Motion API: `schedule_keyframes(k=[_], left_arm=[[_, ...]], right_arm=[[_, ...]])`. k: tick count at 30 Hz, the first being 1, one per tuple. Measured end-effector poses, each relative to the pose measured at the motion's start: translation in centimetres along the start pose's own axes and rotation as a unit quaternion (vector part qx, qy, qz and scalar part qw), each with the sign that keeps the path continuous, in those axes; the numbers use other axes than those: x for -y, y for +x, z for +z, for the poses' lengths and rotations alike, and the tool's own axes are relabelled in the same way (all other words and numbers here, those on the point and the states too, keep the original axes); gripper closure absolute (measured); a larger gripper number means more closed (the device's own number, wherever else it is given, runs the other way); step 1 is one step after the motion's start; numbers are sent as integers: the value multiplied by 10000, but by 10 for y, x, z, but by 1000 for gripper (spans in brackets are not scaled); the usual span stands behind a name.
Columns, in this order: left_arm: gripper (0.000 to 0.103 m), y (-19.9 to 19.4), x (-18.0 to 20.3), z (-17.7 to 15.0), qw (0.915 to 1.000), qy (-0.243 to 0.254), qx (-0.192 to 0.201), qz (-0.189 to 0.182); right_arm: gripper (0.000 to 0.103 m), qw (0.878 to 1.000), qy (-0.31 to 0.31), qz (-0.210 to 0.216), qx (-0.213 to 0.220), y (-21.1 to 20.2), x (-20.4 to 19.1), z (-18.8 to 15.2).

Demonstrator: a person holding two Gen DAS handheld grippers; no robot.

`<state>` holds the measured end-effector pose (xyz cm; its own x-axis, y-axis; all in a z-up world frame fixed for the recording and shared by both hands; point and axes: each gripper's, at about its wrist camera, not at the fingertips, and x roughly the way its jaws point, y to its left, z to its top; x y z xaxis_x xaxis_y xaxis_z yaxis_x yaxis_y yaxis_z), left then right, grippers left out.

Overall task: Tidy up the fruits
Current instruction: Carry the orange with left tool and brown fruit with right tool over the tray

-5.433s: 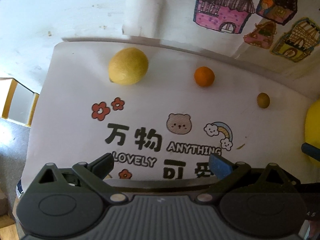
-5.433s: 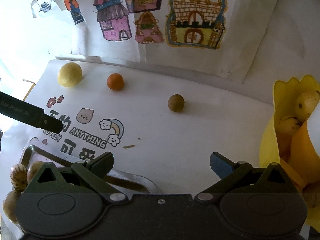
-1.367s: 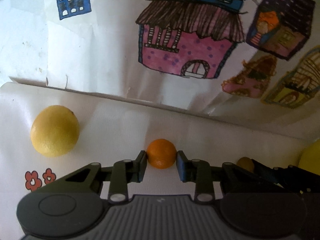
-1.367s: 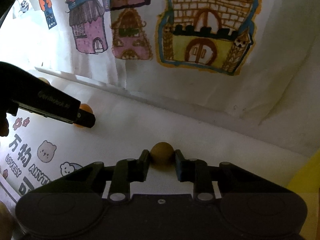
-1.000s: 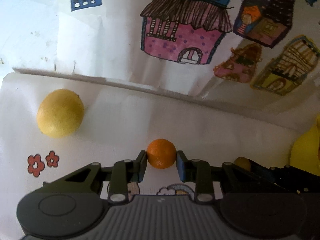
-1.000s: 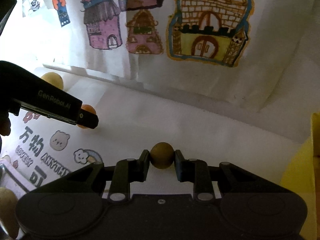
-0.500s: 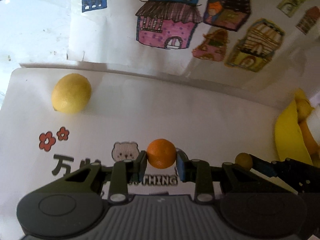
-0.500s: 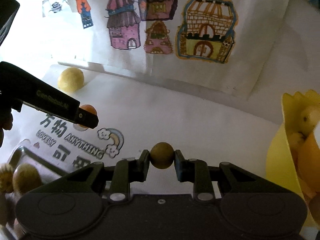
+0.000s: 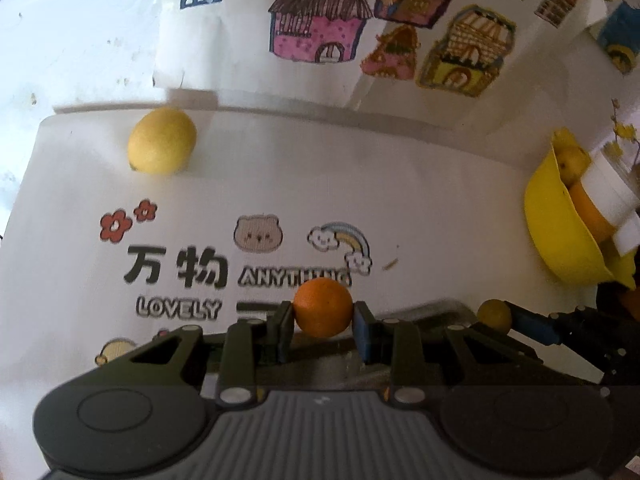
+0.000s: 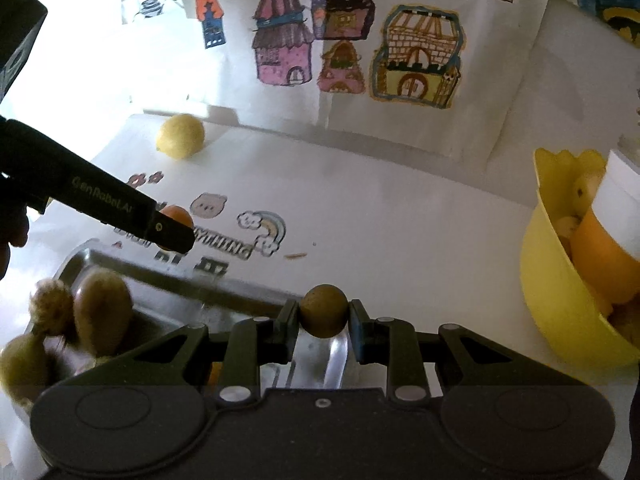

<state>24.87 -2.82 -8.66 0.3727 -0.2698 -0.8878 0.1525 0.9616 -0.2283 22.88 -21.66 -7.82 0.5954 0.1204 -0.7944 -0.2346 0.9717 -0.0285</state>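
Both grippers had pulled back from the rear of the table since a second earlier, each lifting its fruit clear, so that the printed table mat [image 9: 280, 184] lay wide beneath them and a steel tray [image 10: 168, 280] showed under the fingers.

Nearest, the left gripper [image 9: 323, 322] was clenched on a small orange [image 9: 322, 307], its pads pressing the fruit's two sides at its widest line. Round, firm and probably light, the orange looked easy to carry, though its smooth curve could roll out of a slack or off-centre pinch. The right gripper [image 10: 323, 322] was likewise closed on a small brown round fruit [image 10: 323, 310], held the same way across its middle; smaller and seemingly hard-shelled, it offered little surface and would likely slip if squeezed above or below centre.

Both tools pointed steeply downward, held side by side over the tray's edge. Left of the right gripper's fingers, several brown fruits [image 10: 102, 312] already lay in the tray. Well beyond the fingertips a lemon [image 9: 162, 141] sat untouched at the mat's far edge, and far right stood a yellow bowl [image 9: 560, 236] of fruit.
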Motion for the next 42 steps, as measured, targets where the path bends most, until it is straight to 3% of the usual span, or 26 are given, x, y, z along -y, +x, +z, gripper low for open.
schedule_keyframes(k=[13, 27, 42], left_arm=[[69, 12, 4, -13, 9973, 581, -446, -111], [69, 32, 13, -13, 9874, 1115, -1105, -204], [69, 39, 23, -11, 9822, 1298, -1353, -131]], right_arm=[[75, 9992, -252, 1, -308, -21, -20, -28], [75, 9939, -799, 209, -737, -17, -26, -28], [75, 9891, -1054, 313, -985, -8, -30, -31]])
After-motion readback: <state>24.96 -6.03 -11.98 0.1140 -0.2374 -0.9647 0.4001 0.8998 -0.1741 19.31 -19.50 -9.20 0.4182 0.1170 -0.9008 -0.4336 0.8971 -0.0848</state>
